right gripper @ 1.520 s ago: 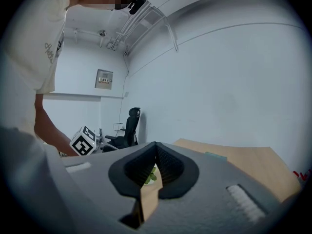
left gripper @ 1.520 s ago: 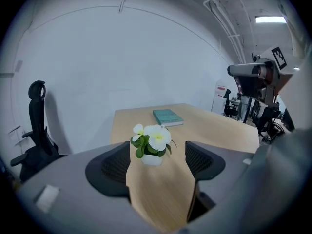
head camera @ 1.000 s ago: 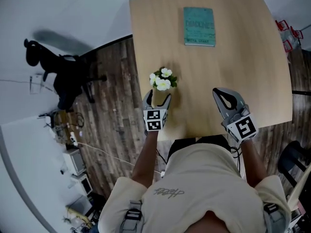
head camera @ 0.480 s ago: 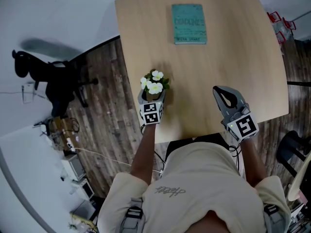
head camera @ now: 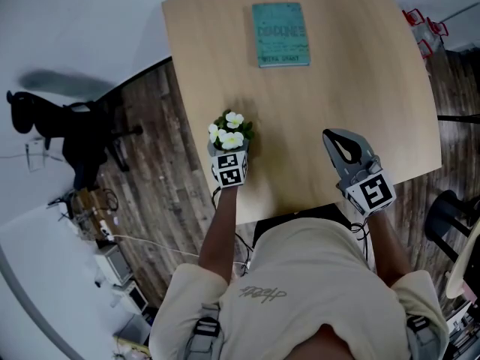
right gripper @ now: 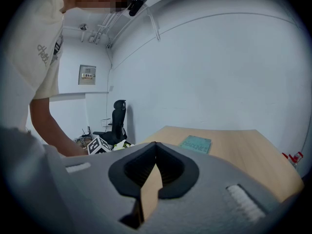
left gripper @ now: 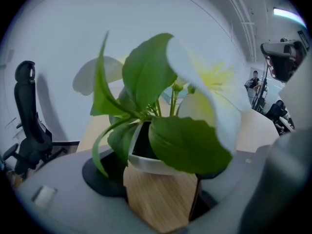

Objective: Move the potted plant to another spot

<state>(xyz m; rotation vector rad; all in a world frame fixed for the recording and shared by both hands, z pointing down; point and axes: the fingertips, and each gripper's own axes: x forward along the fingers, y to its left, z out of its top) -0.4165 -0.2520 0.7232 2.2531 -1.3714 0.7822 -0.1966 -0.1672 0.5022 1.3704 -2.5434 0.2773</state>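
Wooden-sided potted plant (head camera: 229, 131) is gripped by fingers of the left gripper (head camera: 228, 147); right gripper (head camera: 336, 136) fingers clenched empty.

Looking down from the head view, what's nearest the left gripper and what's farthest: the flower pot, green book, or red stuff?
1. potted plant: between the jaws of the left gripper, by the left edge of the table.
2. book: at the table's far end.
3. red things: beyond its far right corner.

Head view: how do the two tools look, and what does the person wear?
Both the left tool and the right tool are grey, black inside; each carries a white cube with black square markers. The person wears a cream short-sleeved T-shirt.
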